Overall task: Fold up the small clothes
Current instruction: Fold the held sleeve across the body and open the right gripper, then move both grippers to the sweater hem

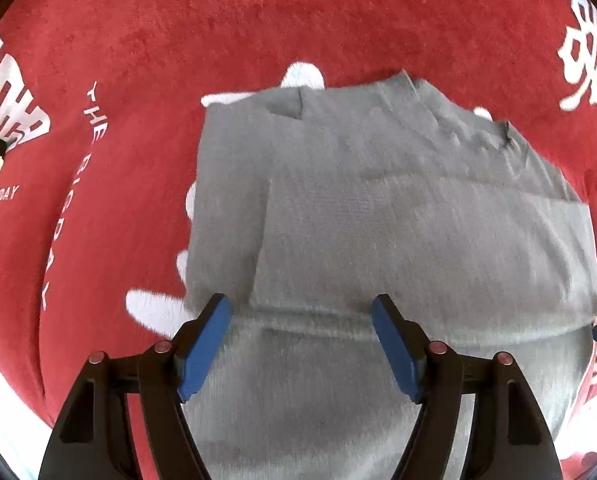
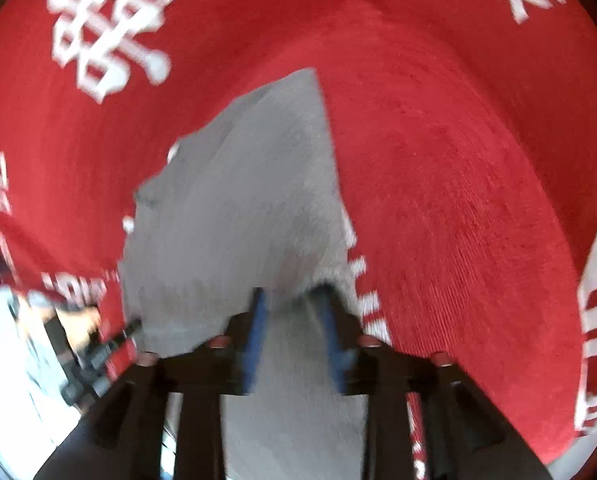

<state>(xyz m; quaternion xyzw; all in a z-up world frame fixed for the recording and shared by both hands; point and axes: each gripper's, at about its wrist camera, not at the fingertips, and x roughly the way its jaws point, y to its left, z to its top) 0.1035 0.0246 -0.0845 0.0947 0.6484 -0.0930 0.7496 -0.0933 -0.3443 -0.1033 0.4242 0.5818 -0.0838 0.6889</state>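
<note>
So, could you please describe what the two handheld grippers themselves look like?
Both match: the left gripper and right gripper each have two black angular plastic fingers faced with flat blue pads, plus small round red-capped fasteners at the joints. No cables or printed markings are visible.

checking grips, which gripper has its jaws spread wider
The left gripper: its jaws stand wide apart over the grey garment. The right gripper's jaws sit much closer together.

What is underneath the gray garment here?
The gray garment lies on a red cloth printed with white lettering. White print pokes out at its edges; whatever print continues beneath is covered. Nothing else shows under it.
</note>
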